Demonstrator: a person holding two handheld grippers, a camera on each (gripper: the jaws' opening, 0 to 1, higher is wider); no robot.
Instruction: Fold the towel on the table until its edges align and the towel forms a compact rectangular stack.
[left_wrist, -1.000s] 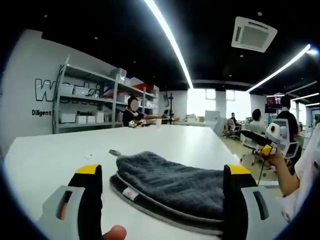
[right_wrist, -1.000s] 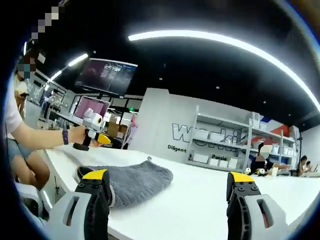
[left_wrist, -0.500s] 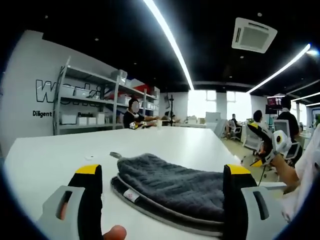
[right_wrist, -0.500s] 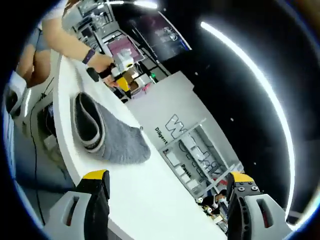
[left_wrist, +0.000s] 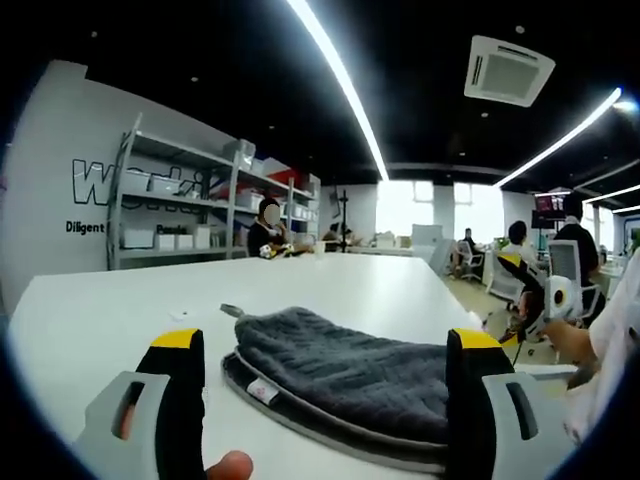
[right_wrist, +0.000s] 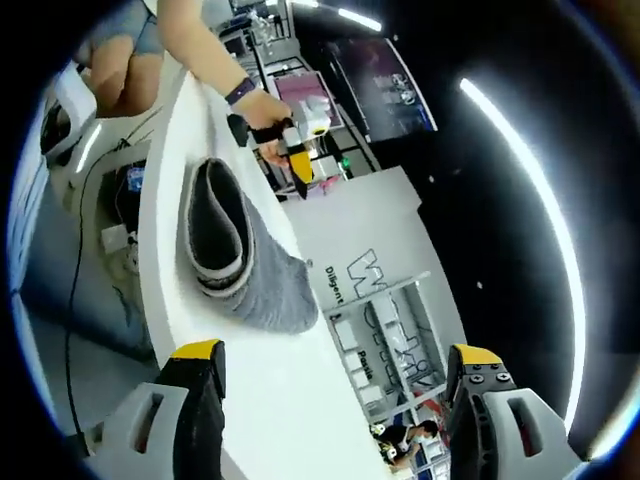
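Left gripper view: white table (left_wrist: 110, 310); grey towel (left_wrist: 350, 365) folded into a thick stack, lying near the table's near edge, towards its right corner; pale trimmed layer edges turned to the camera; small white label on the lower layer; short loop tab at the far left corner of the stack. Left gripper (left_wrist: 320, 345) low over the near edge, jaws spread wide either side of the towel, nothing between the yellow tips, not touching the cloth. Right gripper (left_wrist: 545, 295) off the table's right edge, held up in a hand (left_wrist: 565, 340); jaw state cannot be told. Grey shelving (left_wrist: 190, 205) with white boxes along the left wall, seated people beyond the far edge

Right gripper view, strongly rolled: same towel (right_wrist: 235, 255) on the table (right_wrist: 280, 410), folded end facing the camera, close to the table edge. Right gripper (right_wrist: 330, 365) jaws spread wide and empty, apart from the towel. Left gripper (right_wrist: 295, 160) just beyond the towel, held by a hand (right_wrist: 262, 112) with a dark wristband
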